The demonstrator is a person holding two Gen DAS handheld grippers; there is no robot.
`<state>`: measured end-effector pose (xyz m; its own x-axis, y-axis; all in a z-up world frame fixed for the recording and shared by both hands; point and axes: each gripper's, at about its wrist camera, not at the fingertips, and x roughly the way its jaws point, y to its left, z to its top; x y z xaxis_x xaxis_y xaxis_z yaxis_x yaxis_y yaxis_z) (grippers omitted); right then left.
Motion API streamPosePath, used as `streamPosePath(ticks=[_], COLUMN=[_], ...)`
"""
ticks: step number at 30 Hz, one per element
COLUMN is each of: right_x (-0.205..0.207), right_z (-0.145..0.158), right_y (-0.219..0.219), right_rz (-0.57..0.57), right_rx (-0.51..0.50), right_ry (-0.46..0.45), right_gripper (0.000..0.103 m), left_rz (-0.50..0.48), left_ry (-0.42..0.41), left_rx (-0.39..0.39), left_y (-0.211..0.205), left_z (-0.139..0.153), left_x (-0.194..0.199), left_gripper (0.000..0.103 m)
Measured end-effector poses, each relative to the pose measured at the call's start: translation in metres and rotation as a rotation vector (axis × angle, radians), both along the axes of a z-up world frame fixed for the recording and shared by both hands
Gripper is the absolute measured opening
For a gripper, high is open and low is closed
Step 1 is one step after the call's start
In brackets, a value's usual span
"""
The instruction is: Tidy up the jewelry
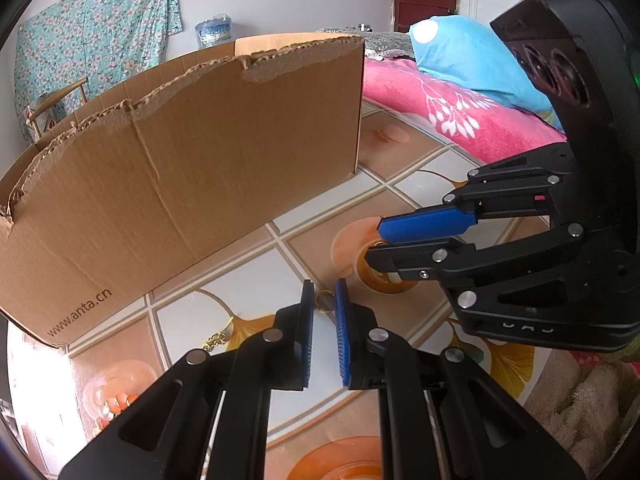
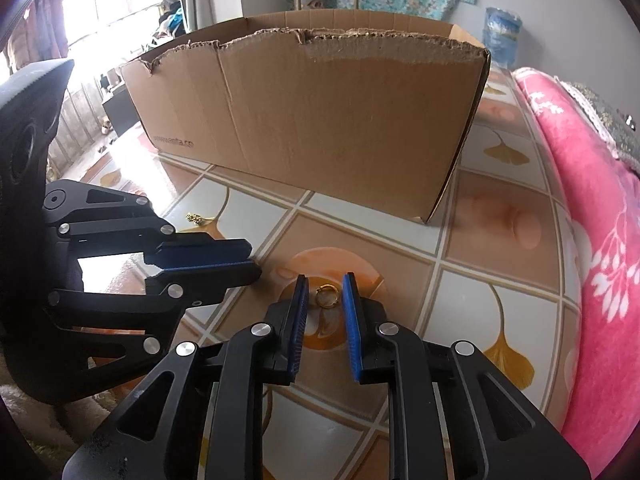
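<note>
One tile-patterned tabletop point(image 2: 400, 240) is carrying a torn brown cardboard box point(image 2: 320, 112) at the back. I'm holding my left gripper point(image 1: 324, 284) nearly closed, empty. My right gripper point(image 2: 325, 278) is standing slightly open around the small gold ring point(image 2: 326, 295), not pinching it; ring is lying on the orange circle print.
</note>
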<state>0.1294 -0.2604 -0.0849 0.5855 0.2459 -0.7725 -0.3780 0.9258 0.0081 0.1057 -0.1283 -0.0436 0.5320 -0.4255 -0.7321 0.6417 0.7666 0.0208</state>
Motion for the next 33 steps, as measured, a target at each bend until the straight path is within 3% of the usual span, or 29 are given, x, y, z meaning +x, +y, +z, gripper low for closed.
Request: streamPosePath(ticks=[5, 22, 25, 29, 33], right_x=[0.002, 0.0, 0.0, -0.001, 0.0], right_z=[-0.001, 0.002, 0.004, 0.007, 0.009], right_y=[0.002, -0.004, -0.005, -0.004, -0.007], right_rz=[-0.008, -0.017, -0.017, -0.014, -0.053], right_rx=[-0.014, -0.007, 0.016, 0.018, 0.019], right_ry=[-0.007, -0.019, -0.008, -0.003, 0.029], right_gripper=[0.01, 0.003, 0.005, 0.027, 0.027], left_rz=[0.0, 0.0, 0.001, 0.0, 0.001], left_ry=[0.0, -0.001, -0.001, -0.002, -0.005], left_rx=[0.0, 0.003, 0.003, 0.004, 0.003], left_y=[0.0, 0.0, 0.001, 0.001, 0.001], left_z=[0.0, 0.0, 0.001, 0.001, 0.001], left_x=[0.0, 0.0, 0.0, -0.001, -0.001], left_gripper=[0.01, 0.01, 0.01, 0.01, 0.01])
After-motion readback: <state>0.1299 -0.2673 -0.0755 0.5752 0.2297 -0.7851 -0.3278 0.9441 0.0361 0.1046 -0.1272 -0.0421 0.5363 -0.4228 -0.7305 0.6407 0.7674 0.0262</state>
